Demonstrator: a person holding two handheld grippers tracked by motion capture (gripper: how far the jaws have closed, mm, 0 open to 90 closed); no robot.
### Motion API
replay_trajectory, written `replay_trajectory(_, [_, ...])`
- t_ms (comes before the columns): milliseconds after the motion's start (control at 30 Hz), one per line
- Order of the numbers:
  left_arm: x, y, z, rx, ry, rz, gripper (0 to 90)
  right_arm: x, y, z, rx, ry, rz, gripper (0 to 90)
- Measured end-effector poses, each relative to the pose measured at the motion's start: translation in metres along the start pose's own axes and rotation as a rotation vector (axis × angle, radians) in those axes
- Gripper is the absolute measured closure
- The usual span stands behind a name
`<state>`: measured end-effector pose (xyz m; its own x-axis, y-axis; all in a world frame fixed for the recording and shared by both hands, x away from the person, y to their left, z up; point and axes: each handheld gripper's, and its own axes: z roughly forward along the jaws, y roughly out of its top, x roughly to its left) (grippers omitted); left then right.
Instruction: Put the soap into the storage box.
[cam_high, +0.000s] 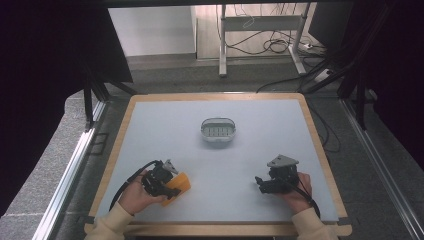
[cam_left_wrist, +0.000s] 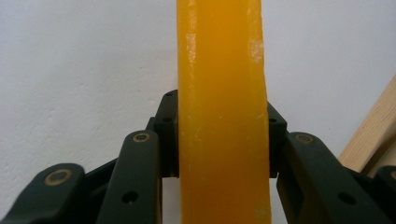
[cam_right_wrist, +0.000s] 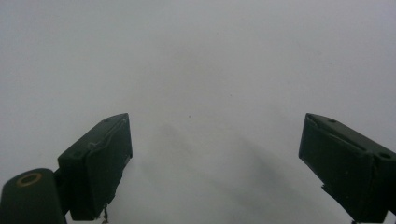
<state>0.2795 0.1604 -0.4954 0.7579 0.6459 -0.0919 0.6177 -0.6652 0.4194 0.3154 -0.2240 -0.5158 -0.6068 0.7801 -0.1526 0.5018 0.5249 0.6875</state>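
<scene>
At the table's near left, my left gripper (cam_high: 172, 189) is shut on a flat orange-yellow block (cam_high: 178, 186). In the left gripper view the block (cam_left_wrist: 222, 116) stands edge-on between the two black jaws, which press on both its sides. At the near right, my right gripper (cam_high: 260, 183) is open, its jaws wide apart over the bare grey mat (cam_right_wrist: 201, 70) with nothing between them (cam_right_wrist: 215, 158). A small oval white basket (cam_high: 218, 131) with a thin handle sits near the middle of the table, away from both grippers.
The grey mat (cam_high: 215, 160) covers a wooden table whose border (cam_high: 320, 145) shows all round; a strip of it (cam_left_wrist: 369, 135) lies at the right in the left gripper view. Beyond the far edge are a desk frame and floor cables (cam_high: 270, 45).
</scene>
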Motion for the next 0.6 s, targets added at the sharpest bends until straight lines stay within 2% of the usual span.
replay_trajectory(133, [0.0,0.002,0.0,0.014,-0.003,0.007,61.8,0.0,0.0,0.0,-0.001,0.0,-0.001,9.8])
replay_trajectory(233, [0.0,0.01,0.003,0.059,-0.016,0.014,59.1,0.0,0.0,0.0,0.002,0.001,-0.001,9.8])
replay_trajectory(267, [0.0,0.01,0.003,0.059,-0.016,0.014,58.9,0.0,0.0,0.0,0.002,0.001,-0.001,9.8])
replay_trajectory(433, [-0.004,0.018,0.006,0.114,0.017,0.039,61.7,-0.001,0.0,0.0,0.0,-0.002,0.002,9.8])
replay_trajectory(533, [-0.004,0.02,0.005,0.098,0.032,0.043,61.9,-0.001,0.0,0.0,0.0,-0.001,0.001,9.8])
replay_trajectory(600, [-0.002,0.021,0.003,0.093,0.028,0.039,61.9,-0.001,0.0,-0.001,-0.002,-0.001,-0.001,9.8])
